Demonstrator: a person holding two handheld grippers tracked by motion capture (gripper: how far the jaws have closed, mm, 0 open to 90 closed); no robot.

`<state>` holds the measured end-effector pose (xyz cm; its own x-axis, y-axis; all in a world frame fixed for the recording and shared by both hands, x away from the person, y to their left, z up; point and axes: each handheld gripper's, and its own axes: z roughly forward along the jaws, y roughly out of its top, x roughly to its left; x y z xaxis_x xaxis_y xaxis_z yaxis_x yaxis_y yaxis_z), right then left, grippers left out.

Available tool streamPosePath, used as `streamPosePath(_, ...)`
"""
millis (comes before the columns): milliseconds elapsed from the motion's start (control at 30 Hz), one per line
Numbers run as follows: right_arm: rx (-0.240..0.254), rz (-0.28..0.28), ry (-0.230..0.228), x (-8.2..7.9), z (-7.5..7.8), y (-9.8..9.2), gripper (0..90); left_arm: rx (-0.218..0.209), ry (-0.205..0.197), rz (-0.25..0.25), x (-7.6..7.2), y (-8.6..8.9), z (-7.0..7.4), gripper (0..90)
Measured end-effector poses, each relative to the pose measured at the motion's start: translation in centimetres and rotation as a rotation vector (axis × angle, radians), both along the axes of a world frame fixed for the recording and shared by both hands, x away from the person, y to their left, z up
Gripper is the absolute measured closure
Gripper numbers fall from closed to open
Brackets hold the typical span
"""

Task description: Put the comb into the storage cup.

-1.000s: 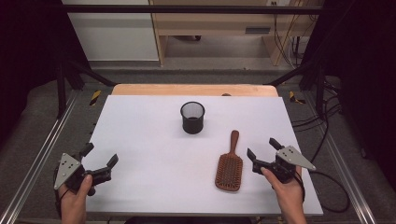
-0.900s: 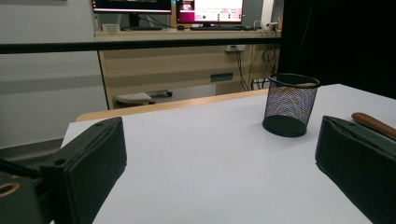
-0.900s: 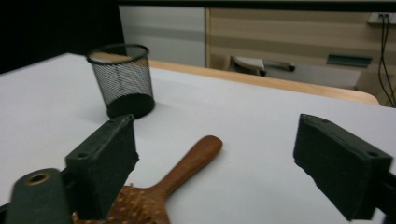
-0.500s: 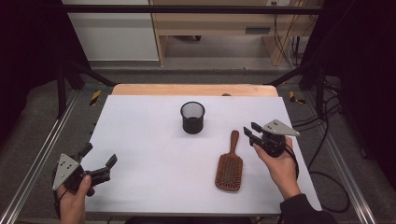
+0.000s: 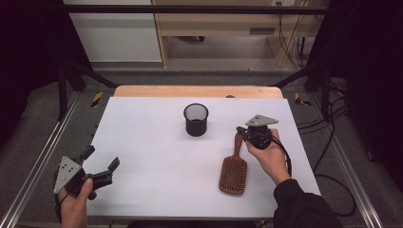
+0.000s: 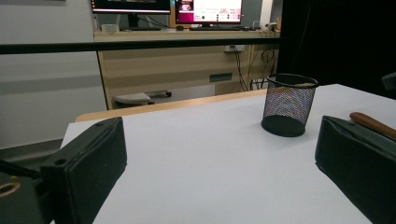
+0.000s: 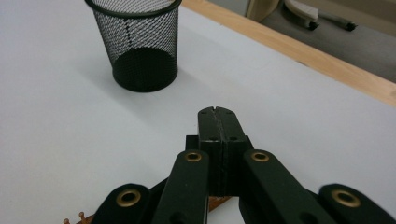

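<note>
White worktop [image 5: 157,142] with a wooden far edge, dark frame rails to either side, cabinets and cables beyond. Right gripper [image 5: 247,134]: jaws pressed together with no visible gap in the right gripper view, sitting directly over the tip of the hairbrush [image 5: 233,166] handle; whether they pinch the handle or merely rest above it cannot be told. Hairbrush: wooden paddle type, bristles up, long axis running from handle at 12 o'clock to head at 6 o'clock, head toward the person. Mesh cup [image 5: 196,119]: black, upright, empty, standing at about 10 o'clock from the right jaws, near but apart from the brush. Left gripper [image 5: 102,166]: jaws spread wide, nothing between them, held at the worktop's near left corner, well apart from both items. Judgement: the right hand is much the nearer, and any lift would likely start at the handle end, with the cup up and to the left.
</note>
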<state>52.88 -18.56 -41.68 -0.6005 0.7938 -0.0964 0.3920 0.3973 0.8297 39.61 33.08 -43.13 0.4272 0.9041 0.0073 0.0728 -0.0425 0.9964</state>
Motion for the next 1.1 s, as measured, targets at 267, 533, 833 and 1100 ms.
streamPosePath(267,-0.063,0.024,0.095,1.2,-2.8,1.4,90.0,0.001,0.001,-0.003,0.0,0.0,0.0,2.4)
streamPosePath(533,-0.182,0.04,0.16,1.9,-4.6,2.6,90.0,0.004,0.003,-0.005,0.0,0.0,0.0,2.4)
streamPosePath(833,-0.227,0.024,0.175,1.7,-5.0,2.0,90.0,0.002,0.003,-0.006,0.0,0.0,0.0,2.4)
streamPosePath(1100,-0.218,0.012,0.187,0.3,-5.4,0.5,90.0,0.006,0.005,-0.011,0.0,-0.1,0.0,2.4)
